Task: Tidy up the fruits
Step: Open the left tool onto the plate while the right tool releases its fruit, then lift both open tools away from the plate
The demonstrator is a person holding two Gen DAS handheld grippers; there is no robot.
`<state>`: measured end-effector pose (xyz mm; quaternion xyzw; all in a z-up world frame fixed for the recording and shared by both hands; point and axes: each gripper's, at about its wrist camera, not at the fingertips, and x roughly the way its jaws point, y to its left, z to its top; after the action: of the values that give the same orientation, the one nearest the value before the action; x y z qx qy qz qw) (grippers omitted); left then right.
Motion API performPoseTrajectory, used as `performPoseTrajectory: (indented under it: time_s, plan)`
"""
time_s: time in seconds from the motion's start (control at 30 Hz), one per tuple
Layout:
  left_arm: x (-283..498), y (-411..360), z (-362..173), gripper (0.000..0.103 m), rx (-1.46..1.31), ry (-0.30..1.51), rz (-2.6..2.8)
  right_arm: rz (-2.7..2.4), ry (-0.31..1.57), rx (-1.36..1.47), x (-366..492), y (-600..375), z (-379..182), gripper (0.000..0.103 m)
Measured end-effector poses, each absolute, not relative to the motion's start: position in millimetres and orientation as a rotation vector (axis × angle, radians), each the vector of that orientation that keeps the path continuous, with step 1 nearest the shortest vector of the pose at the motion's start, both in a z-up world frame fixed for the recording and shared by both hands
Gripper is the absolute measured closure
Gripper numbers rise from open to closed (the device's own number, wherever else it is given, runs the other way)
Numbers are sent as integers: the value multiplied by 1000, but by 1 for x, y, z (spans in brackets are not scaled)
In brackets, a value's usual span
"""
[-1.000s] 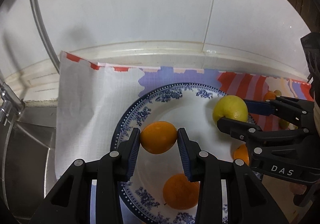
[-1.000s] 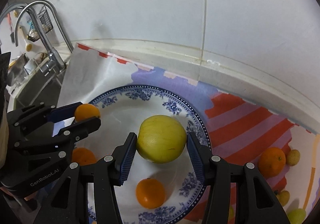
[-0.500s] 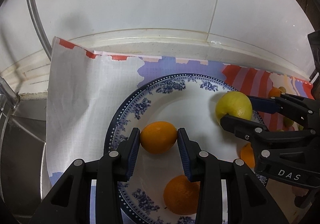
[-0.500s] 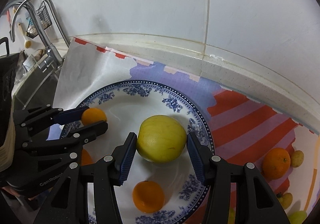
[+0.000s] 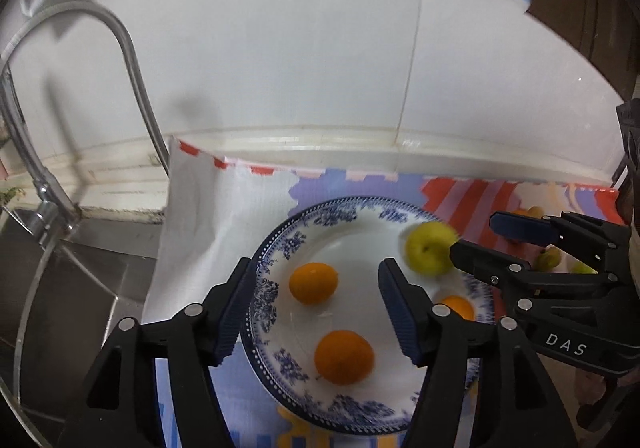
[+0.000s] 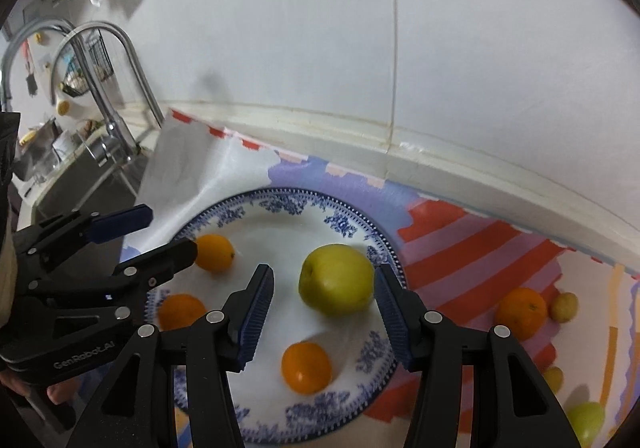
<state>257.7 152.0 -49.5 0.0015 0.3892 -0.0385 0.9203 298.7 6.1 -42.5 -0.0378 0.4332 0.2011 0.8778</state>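
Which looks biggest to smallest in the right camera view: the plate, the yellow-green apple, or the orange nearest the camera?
1. plate
2. yellow-green apple
3. orange nearest the camera, clearly smaller than the apple although nearer.

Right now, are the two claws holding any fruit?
Left claw: open, holding nothing; an orange lies between its fingers.
Right claw: open, beside the yellow apple.

I see a white tiled wall (image 5: pixel 320 60) running behind the counter (image 6: pixel 500 172), with a pale raised ledge where the two meet. Off to the left a curved chrome faucet (image 5: pixel 128 60) arches over a steel sink (image 5: pixel 72 288). A patterned cloth (image 6: pixel 480 248) in red, lilac and white covers the counter.
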Motion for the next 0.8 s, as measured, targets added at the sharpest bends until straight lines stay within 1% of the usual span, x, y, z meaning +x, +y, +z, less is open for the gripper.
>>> performPoseTrajectory:
  time_s: [0.03,0.07,0.1,0.13,0.23,0.37,0.6,0.8]
  plan:
    - [253,150,-45,36,5,789,-75,413,889,-76,293,3,-36,50]
    - [248,149,-39,35,3,776,-72,407,879,-75,290,1,-33,47]
    - [242,147,-33,34,3,761,-74,397,866,-71,285,-3,-27,41]
    - [237,145,-28,33,3,748,-73,383,851,-65,279,-7,-22,39]
    - [221,139,-13,27,1,714,-69,348,811,-58,263,-19,-7,38]
    - [201,128,2,24,7,673,-69,314,783,-26,245,-36,10,31]
    - [171,110,21,20,7,633,-95,265,733,-17,205,-58,36,31]
    - [148,91,31,18,16,603,-126,225,703,-14,179,-76,47,31]
